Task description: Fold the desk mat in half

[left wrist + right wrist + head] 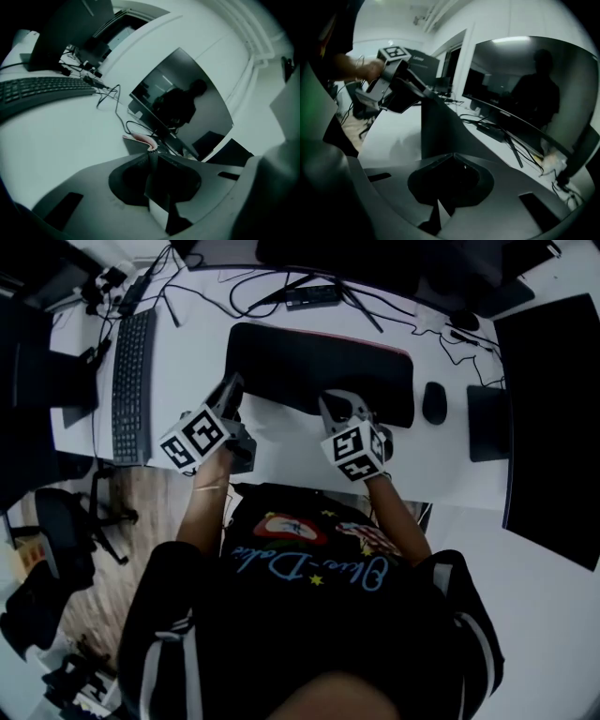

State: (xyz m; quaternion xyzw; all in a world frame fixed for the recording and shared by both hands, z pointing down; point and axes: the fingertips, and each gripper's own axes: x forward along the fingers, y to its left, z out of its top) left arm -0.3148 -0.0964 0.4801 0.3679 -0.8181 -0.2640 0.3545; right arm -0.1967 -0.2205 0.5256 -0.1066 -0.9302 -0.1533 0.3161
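Spanning most of the head view, one white desk [187, 343] carries everything. One black desk mat [319, 367] lies at its middle, straight ahead of the person, with its long axis running left to right. Its far long edge points toward the monitor [187, 103]. Its near long edge is raised off the desk where the tools hold it, and a reddish underside shows at the left pinch.

One black keyboard [131, 381] sits well to the left of the mat, with its long axis running away from the person.

Two grippers work the near edge. The left gripper [232, 395] has its jaws nearly together, pinched on the mat at the near left corner. The right gripper [336, 407] has its jaws fully closed on the same edge, further right, with the sheet rising from its tips.

One black mouse [434, 402] rests just beside the mat's right end, apart from it. Loose cables [272, 292] and a small black box [314, 296] lie beyond the far edge, off the mat
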